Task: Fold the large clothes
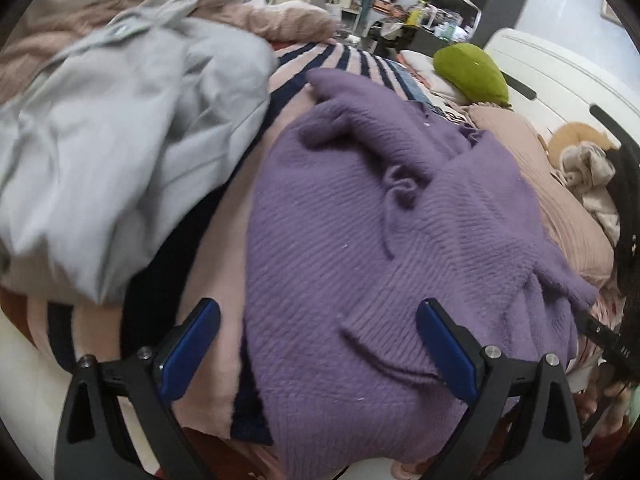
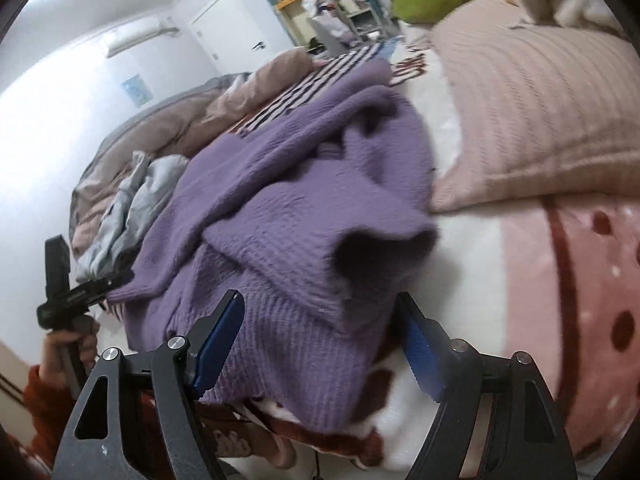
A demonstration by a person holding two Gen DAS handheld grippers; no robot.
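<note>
Left wrist view: left gripper (image 1: 318, 344) fingers (image 1: 192, 348) spread wide, holding nothing. Purple sweater (image 1: 380, 248) lies straight ahead between and beyond the fingers, on the bed. Chunky rib knit, soft, several raised wrinkles. Grey garment (image 1: 120, 152), smooth thin fabric, bunched up beyond the left finger. Striped cloth (image 1: 344, 58) under the sweater's far edge. Green cushion (image 1: 472, 74) far right.

Right wrist view: right gripper (image 2: 320, 344) fingers (image 2: 420, 356) also wide, empty. Sweater hem (image 2: 288, 344) sits between them; a sleeve cuff (image 2: 376, 248) gapes just ahead. Pink ribbed pillow (image 2: 532, 120) beyond the right finger, spotted blanket (image 2: 580, 300) beneath.

Judgement: sweater looks partly folded, lumpy. Pinch both near hem corners, grabbing all knit layers; pull taut to flatten wrinkles before folding. Knit will stretch, so lift evenly.
</note>
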